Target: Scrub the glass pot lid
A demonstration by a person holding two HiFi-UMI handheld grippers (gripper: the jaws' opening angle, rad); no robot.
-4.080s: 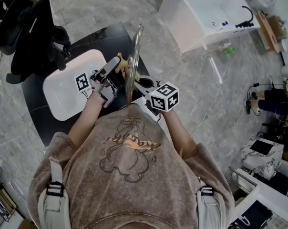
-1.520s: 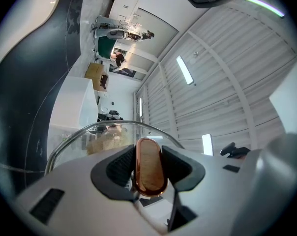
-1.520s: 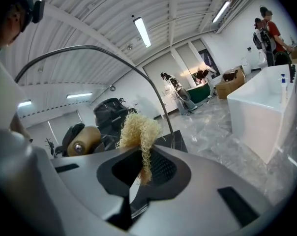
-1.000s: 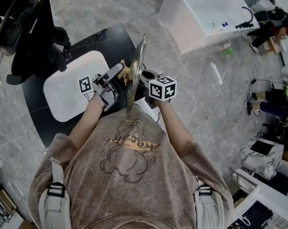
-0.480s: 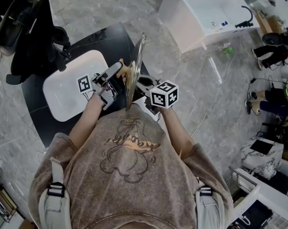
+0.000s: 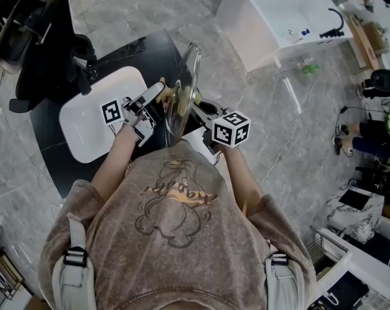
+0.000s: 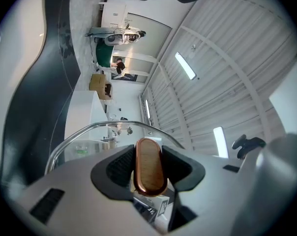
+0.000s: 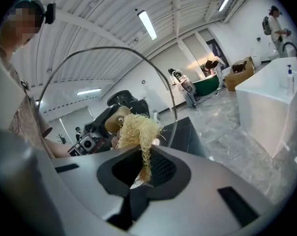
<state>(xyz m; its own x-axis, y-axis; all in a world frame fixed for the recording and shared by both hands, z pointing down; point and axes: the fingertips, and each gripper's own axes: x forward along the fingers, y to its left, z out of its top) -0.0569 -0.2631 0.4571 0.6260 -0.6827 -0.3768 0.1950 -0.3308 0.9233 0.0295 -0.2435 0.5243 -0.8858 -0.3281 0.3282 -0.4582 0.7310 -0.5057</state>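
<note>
The glass pot lid (image 6: 183, 94) stands on edge in the air above the counter, in front of the person's chest. My left gripper (image 6: 157, 97) is shut on the lid's wooden knob (image 7: 149, 166), which fills the gap between the jaws, and the lid's steel rim (image 7: 84, 133) arcs just beyond. From the other side, my right gripper (image 6: 199, 111) is shut on a yellowish fibre scrubber (image 8: 136, 131). The scrubber's loose end lies against the glass (image 8: 89, 82). Through the glass the right gripper view shows the knob (image 8: 114, 122) and the left gripper behind it.
A white basin (image 6: 79, 134) sits in a black counter (image 6: 140, 53) under the grippers. A black chair (image 6: 43, 44) stands at the far left. A white bathtub (image 6: 266, 24) and a green bottle (image 6: 309, 68) are on the stone floor to the right.
The right gripper's marker cube has drifted right and a little down. The lid has turned slightly, so more of its face shows. The left gripper has barely moved.
</note>
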